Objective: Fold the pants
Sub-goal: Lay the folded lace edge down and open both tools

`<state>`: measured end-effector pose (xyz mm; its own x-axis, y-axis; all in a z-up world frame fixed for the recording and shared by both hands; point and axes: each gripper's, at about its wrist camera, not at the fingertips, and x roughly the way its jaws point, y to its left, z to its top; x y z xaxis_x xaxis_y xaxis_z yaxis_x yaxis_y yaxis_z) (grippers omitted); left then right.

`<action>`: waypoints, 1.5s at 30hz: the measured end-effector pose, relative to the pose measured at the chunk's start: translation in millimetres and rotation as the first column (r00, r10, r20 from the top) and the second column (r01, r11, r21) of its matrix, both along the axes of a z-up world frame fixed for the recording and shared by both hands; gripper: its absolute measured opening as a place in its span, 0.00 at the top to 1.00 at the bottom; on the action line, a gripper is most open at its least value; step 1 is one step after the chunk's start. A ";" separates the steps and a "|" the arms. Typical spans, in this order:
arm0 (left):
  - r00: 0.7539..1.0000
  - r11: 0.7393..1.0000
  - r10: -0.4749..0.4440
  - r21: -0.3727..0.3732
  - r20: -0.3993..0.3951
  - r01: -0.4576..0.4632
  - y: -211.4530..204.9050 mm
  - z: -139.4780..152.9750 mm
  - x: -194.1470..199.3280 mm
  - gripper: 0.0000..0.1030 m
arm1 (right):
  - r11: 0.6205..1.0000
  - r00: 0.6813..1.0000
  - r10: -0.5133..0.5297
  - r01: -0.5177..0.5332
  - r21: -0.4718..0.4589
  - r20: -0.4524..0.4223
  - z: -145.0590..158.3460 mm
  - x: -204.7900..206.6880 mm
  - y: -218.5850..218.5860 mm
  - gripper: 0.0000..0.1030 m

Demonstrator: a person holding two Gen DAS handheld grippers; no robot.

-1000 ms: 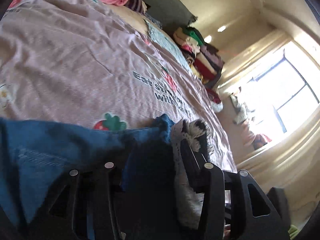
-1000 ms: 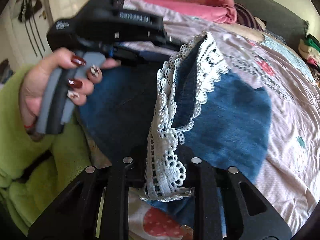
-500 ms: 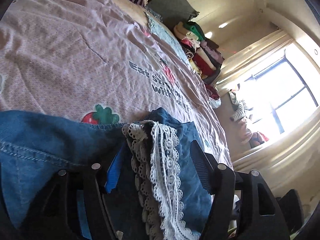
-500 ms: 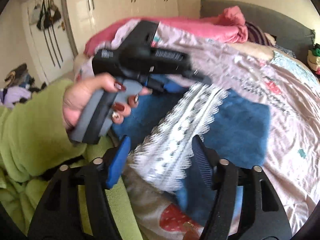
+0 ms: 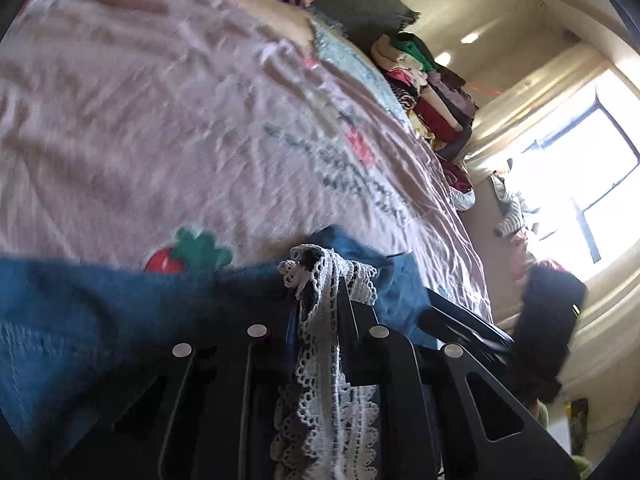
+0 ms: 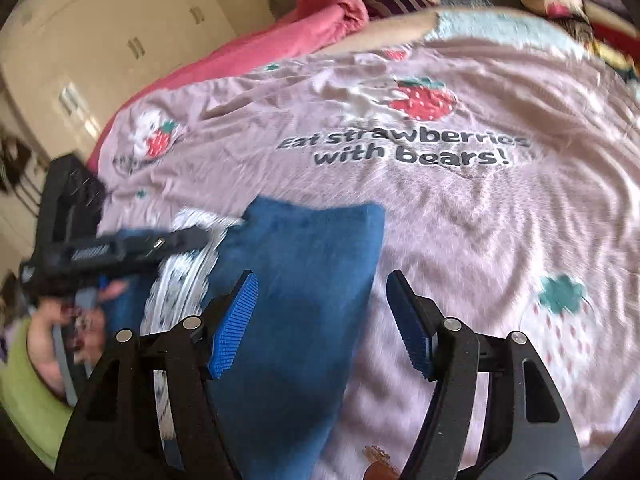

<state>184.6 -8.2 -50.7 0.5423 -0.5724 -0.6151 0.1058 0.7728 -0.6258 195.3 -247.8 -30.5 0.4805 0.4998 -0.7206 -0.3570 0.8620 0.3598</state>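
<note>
Blue denim pants (image 6: 304,280) with a white lace hem (image 6: 180,276) lie folded on the pink bedspread (image 6: 480,220). My right gripper (image 6: 320,320) is open and empty, hovering over the denim. My left gripper (image 5: 316,320) is shut on the lace hem (image 5: 320,360) and the denim (image 5: 80,320) at the bed's near edge. The left gripper also shows in the right wrist view (image 6: 200,236), held by a hand at the left.
The bedspread carries strawberry prints and the text "Eat strawberries with bears!". A pink blanket (image 6: 280,32) lies at the bed's head. Stacked folded clothes (image 5: 424,80) stand at the far side. A bright window (image 5: 580,184) is at the right.
My right gripper has let go of the lace hem, opened and swung right over the denim. My left gripper opened briefly and has shut again on the lace hem.
</note>
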 end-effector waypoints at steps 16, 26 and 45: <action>1.000 0.987 0.014 0.162 0.023 -0.018 5.2 2.1 -6.0 0.50 | 0.970 0.988 0.015 0.022 -0.240 0.155 4.9 -2.3 10.8 0.36; 0.994 0.971 0.013 0.237 0.113 -0.039 13.4 35.0 -62.0 0.37 | 0.987 0.975 0.043 -0.008 -0.159 0.219 40.6 -65.6 -0.9 0.22; 0.999 0.977 -0.014 0.212 0.050 0.003 13.6 21.8 -148.3 0.37 | 0.971 0.966 0.174 -0.135 -0.198 0.194 31.1 -139.2 16.2 0.21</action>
<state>36.3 5.4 -28.9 0.5718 -0.4371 -0.6943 0.1409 0.8860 -0.4418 56.0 -231.6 0.6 0.5567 0.4502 -0.6981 -0.5412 0.8342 0.1064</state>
